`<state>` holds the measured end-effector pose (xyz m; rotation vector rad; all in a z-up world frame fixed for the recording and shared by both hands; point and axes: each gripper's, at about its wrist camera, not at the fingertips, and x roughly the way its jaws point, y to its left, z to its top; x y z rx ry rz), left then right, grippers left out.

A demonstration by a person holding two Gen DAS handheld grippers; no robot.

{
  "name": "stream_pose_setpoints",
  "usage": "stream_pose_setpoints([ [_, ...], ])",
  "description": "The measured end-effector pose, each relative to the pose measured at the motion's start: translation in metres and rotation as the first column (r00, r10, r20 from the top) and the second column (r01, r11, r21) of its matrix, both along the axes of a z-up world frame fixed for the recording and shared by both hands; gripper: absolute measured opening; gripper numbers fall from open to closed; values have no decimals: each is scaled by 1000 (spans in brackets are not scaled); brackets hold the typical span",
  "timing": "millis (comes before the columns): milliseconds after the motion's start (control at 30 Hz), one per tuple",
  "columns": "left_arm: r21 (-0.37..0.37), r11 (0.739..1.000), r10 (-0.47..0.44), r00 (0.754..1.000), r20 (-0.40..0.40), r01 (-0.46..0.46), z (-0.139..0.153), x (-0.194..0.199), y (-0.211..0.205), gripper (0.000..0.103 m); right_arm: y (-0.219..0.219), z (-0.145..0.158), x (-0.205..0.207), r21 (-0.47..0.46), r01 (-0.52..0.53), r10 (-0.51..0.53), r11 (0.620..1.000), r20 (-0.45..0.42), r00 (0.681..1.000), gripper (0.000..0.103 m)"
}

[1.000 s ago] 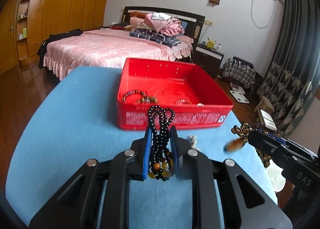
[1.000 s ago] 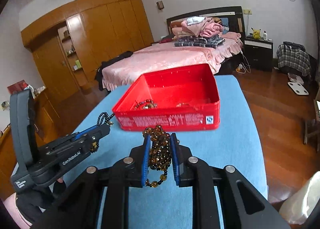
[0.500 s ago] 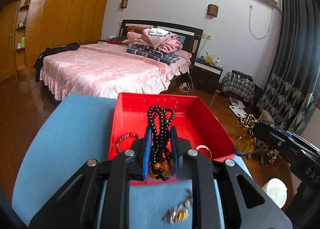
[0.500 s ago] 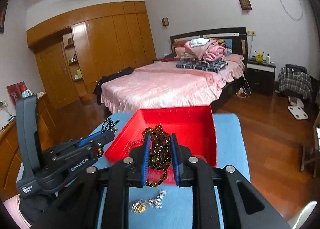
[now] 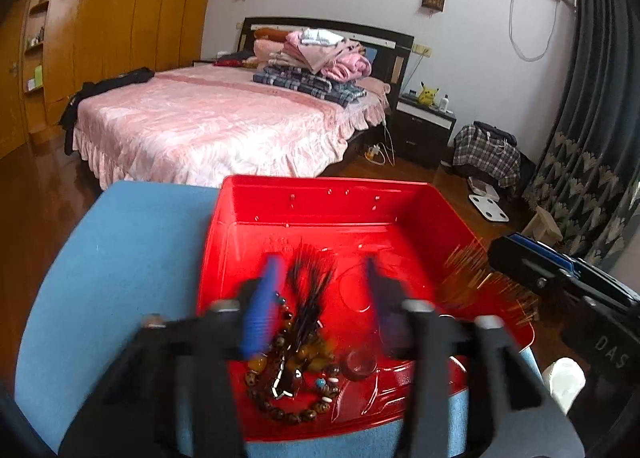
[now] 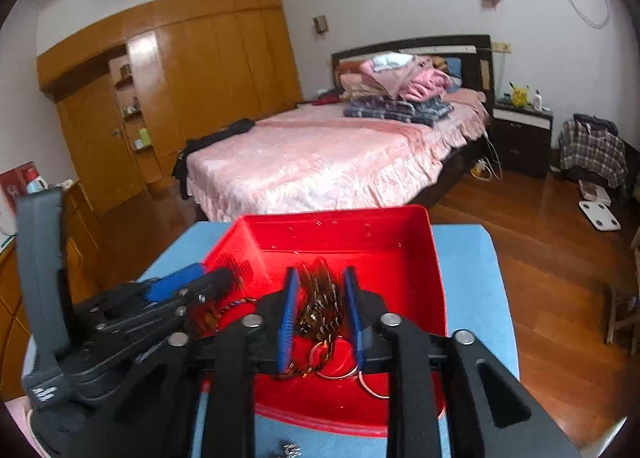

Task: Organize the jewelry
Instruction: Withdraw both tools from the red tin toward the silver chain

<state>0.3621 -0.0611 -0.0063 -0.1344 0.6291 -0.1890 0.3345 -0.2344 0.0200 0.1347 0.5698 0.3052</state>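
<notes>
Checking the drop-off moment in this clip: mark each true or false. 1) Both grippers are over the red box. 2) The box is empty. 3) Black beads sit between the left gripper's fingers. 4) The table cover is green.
1) True: the left gripper and right gripper are over the red box, jaws opening.
2) False: a brown bead bracelet already lies inside.
3) True: the black beads, blurred, are between them.
4) False: the table cover is blue.

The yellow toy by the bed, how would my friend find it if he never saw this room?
Start at the big pink bed and go to its pillow end. Beside it stands a dark bedside cabinet with a pale drawer front. The little yellow toy with pointed ears sits on top, next to a small white bottle, and is the only bright yellow thing there.
</notes>
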Motion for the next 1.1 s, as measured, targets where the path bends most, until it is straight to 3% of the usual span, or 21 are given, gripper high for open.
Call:
stream_pose_setpoints([
  [67, 6, 1000, -3, 1000, 11, 3, 2, -4, 1, 55, -3, 1, -4, -7, 14, -14, 1000, 12, 1000, 43],
  [300, 18, 999, 40, 998, 58, -41, 15, -34, 17, 78, -19, 13, -43, -22, 90, -88, 996, 67, 994, 84],
  [433, 29, 999, 41, 997, 64, -43, 19, -58, 23, 85, -20, 12, -72, -37, 121, -118, 992, 82, 990, 92],
  [700, -11, 1000, 3, 1000, 5, -3, 2, -103, 25, 85, -29, -12, -112, 19, 154, -154, 988, 13, 988, 93],
  [833, 14, 1000, 21, 999, -28, -21, -13, -120, 26, 85, -29, -28, -124, 47, 171, -169, 984, -43, 985, 93],
  [1100, 63, 997, 57, 994, -96, -52, -45, -140, 39, 85, -9, -58, -136, 1, 173, -172, 985, -122, 978, 93],
])
